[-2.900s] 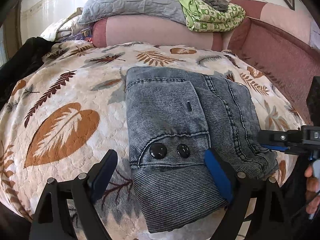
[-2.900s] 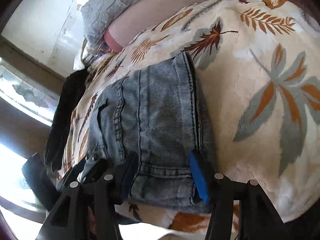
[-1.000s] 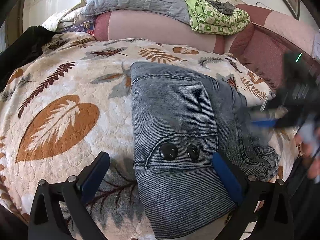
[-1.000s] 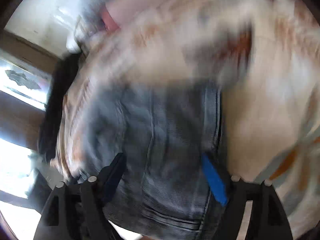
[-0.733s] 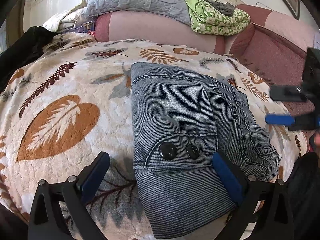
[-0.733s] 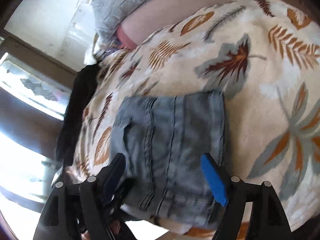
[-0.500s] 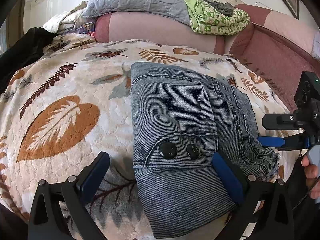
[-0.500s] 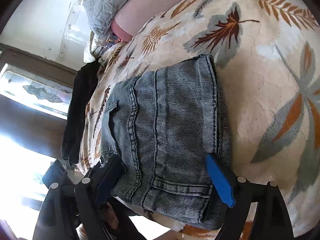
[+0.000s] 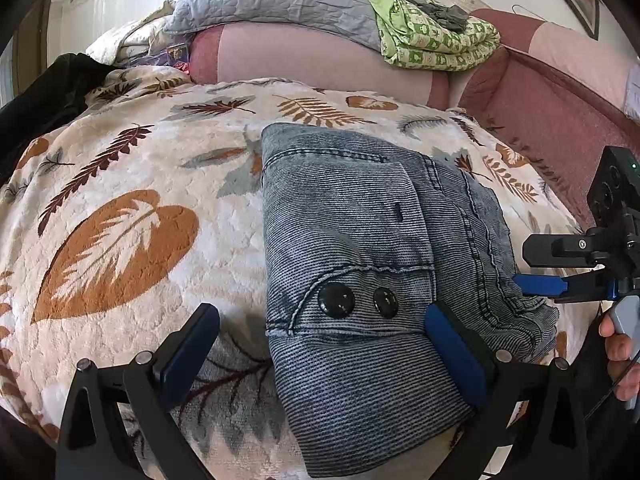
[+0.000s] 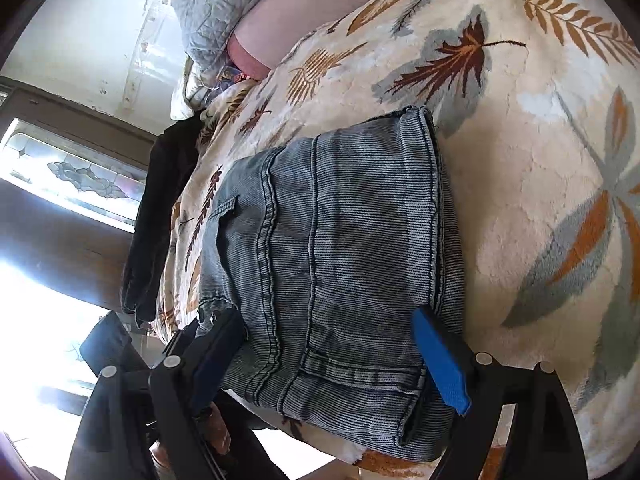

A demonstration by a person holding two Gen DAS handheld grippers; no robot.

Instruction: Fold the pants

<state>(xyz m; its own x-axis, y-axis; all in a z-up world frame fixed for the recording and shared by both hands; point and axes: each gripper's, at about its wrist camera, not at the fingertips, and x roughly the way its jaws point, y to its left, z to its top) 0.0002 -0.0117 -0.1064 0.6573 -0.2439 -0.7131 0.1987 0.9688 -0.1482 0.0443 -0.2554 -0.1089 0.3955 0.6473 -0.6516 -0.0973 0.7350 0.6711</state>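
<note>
Pants (image 9: 360,240) ribbed matt denim; blanket (image 9: 140,200) plush fleece.

The folded pants (image 9: 360,280) hide the blanket (image 9: 120,240) beneath them, and their inner layers cannot be seen. In the left wrist view, the right gripper (image 9: 520,268) is cut off at the 3 o'clock edge, with only fingertips of the hand (image 9: 618,350) showing. In the right wrist view, glare washes out the window at 8 o'clock.
</note>
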